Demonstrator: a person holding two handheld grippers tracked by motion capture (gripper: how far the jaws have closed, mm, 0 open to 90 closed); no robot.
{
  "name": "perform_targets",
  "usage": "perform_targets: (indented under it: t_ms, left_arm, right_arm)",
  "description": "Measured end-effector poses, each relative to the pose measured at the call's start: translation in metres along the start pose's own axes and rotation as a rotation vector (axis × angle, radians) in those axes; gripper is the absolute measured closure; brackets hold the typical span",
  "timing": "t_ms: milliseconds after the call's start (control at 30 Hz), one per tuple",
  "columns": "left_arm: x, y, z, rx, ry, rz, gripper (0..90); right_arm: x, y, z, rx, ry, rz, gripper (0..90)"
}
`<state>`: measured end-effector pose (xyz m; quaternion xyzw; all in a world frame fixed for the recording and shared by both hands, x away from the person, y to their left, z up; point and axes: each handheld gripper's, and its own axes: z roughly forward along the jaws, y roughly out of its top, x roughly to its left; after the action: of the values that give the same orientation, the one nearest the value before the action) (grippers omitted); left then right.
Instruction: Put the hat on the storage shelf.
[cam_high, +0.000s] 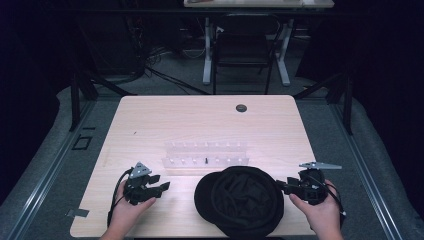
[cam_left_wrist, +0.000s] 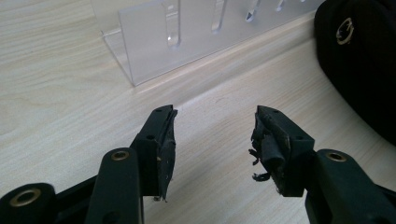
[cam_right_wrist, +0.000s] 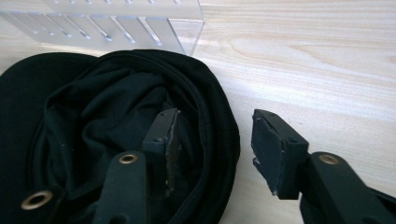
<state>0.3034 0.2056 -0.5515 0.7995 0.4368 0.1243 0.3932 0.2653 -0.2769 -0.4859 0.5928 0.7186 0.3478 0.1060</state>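
A black cap lies upside down near the table's front edge, its hollow facing up. A clear acrylic rack with rows of pegs stands just behind it, with one small dark piece in its front row. My left gripper rests open on the table left of the cap, with nothing between its jaws. The rack is ahead of it and the cap is to its right. My right gripper is open at the cap's right rim, one jaw over the hollow and the other over bare wood.
The light wooden table has a round cable hole at the back. A dark chair and white desk legs stand on the floor behind it. The table's front edge is close under both hands.
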Motion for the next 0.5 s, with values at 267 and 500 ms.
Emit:
perform_targets:
  t_ms: [267,500]
  left_arm:
    - [-0.001,0.0,0.001,0.004,-0.007,0.004,48.4]
    - [-0.002,0.0,0.002,0.001,0.004,0.003,48.4]
  right_arm:
    - [-0.011,0.008,-0.009,0.045,0.013,0.062,46.5]
    - [-0.011,0.009,-0.009,0.099,0.029,0.081,52.6]
